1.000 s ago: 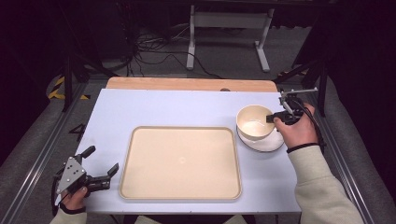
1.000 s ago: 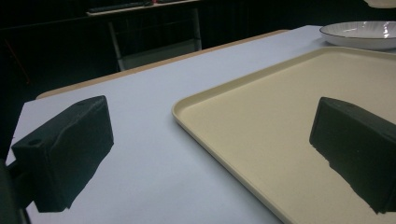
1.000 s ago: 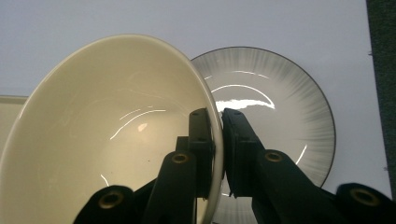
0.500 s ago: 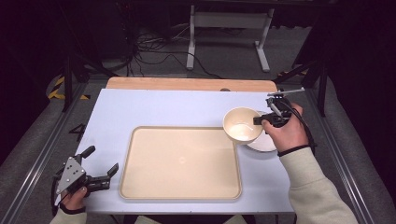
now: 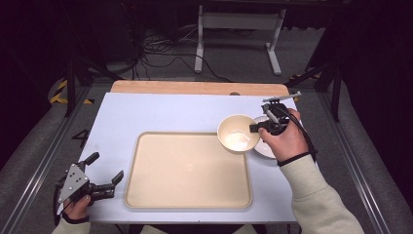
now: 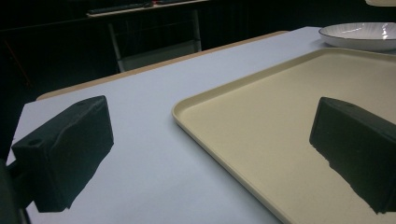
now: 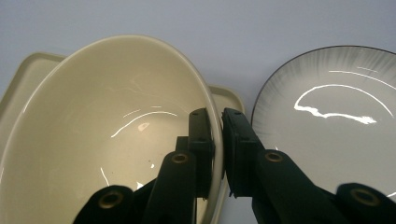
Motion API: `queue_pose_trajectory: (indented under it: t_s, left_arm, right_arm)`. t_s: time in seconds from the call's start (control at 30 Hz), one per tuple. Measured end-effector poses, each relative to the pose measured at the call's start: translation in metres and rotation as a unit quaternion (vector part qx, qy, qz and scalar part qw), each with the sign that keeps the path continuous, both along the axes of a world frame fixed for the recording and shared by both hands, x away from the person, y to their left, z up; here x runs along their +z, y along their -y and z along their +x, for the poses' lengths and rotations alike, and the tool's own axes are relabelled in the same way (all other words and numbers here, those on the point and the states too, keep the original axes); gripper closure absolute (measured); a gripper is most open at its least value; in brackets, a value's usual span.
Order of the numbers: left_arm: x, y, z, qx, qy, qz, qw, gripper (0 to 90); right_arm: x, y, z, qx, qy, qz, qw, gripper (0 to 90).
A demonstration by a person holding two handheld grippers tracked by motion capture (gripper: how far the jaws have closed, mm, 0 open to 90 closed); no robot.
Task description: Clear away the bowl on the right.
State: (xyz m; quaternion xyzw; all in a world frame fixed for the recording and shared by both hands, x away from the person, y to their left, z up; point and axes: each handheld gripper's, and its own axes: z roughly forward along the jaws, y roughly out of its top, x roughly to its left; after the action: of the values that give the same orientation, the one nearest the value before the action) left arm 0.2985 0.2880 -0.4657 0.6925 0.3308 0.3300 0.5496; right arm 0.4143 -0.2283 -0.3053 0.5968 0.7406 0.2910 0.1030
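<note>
Right tongs [image 5: 256,128] are pinching the rim of the cream bowl [image 5: 238,134], one jaw inside and one outside the thin wall, as the right gripper view makes plain. Over the last second they have been carrying the bowl off the white plate [image 5: 267,147], where it was sitting a second ago, leftward across the bench; it is now hanging over the far right corner of the beige tray [image 5: 187,171], tilted a little toward the hand. That is suggesting the bowl is heading for the tray, with the set-down yet to come.

Left tongs [image 5: 104,178] are resting near the bench's near left corner, jaws standing wide apart with nothing between them, unmoved over that second.

Bowl is looking like glazed ceramic: smooth, glossy, round, with a fine lip catching highlights. Plate [image 7: 327,116] is shallow and shiny, with faint radial grey streaks and a dark edge line. Tray [image 6: 289,126] is matte, rectangular, with rounded corners and a low raised rim, sitting on the pale blue-white bench [image 5: 160,112], which has a wooden strip along its far edge
</note>
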Motion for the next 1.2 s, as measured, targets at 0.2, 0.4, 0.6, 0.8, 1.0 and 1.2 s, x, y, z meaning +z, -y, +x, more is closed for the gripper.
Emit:
queue_pose_trajectory:
  t_s: [0.2,0.4,0.6,0.8,1.0,1.2]
  left_arm:
    - [0.0,0.0,0.0,0.0,-0.001,0.0,1.0,0.2]
    - [0.0,0.0,0.0,0.0,0.0,0.0,1.0,0.2]
    - [0.0,0.0,0.0,-0.001,0.0,-0.001,1.0,0.2]
    - [0.0,0.0,0.0,-0.001,0.0,0.0,1.0,0.2]
    - [0.0,0.0,0.0,-0.001,0.001,0.0,1.0,0.2]
    - [0.0,0.0,0.0,-0.002,0.0,-0.001,1.0,0.2]
  right_arm:
    - [0.001,-0.015,-0.002,0.018,-0.002,0.007,0.9998,82.7]
    - [0.001,-0.03,-0.004,0.036,-0.003,0.016,0.9992,82.7]
    - [0.0,-0.043,-0.005,0.052,-0.003,0.021,0.9984,82.6]
    - [-0.002,-0.054,-0.006,0.065,-0.002,0.021,0.9976,82.6]
    - [-0.004,-0.062,-0.007,0.075,-0.004,0.032,0.9966,82.6]
    - [-0.01,-0.075,-0.007,0.089,-0.011,0.042,0.9951,82.6]
